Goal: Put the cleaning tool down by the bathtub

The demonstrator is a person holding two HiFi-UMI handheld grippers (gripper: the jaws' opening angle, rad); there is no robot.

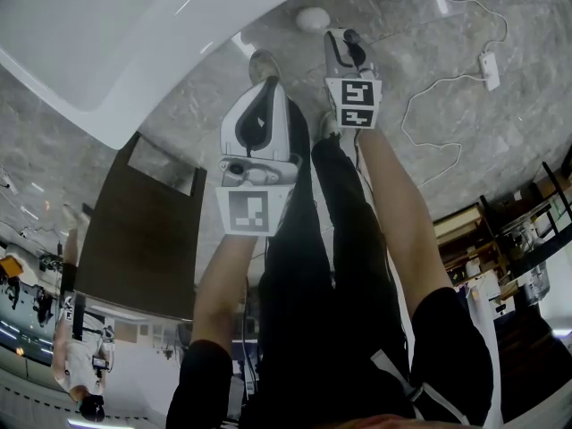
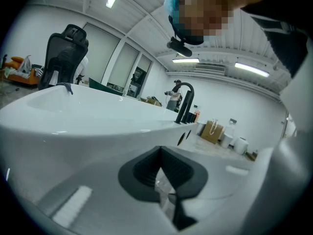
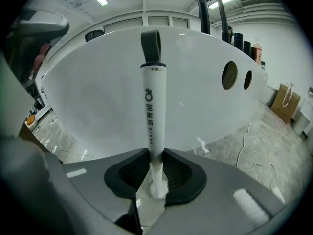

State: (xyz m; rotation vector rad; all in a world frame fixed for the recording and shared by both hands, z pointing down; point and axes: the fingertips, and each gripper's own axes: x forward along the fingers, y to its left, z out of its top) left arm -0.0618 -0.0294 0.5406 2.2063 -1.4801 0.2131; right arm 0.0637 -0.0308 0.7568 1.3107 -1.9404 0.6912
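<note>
The right gripper (image 3: pixel 154 173) has its fingers (image 3: pixel 178 173) clenched on the cleaning tool (image 3: pixel 153 111), a slim white handle with dark print along it and a black loop at its far end. The dark pads press on the handle close to its near end. The handle rises straight in front of the bathtub (image 3: pixel 98 97), its loop set against the tub's white outer wall; whether it touches that wall cannot be told. Two oval holes (image 3: pixel 230 75) pierce the same wall to the side of the handle, and a black tap (image 3: pixel 217 13) stands above the tub's rim beyond them. The left gripper (image 2: pixel 161 153) also faces the bathtub, lower against its curved side, its fingers (image 2: pixel 188 168) closed tip to tip with nothing between them. In the head view both grippers sit over the grey stone floor (image 1: pixel 429 25) just beside the bathtub, above the person's dark trouser legs (image 1: pixel 349 239). A white cable (image 1: pixel 429 88) with a plug block lies on the floor well apart from the bathtub, and a dark brown panel (image 1: pixel 143 231) lies just beside the tub's outer edge.
</note>
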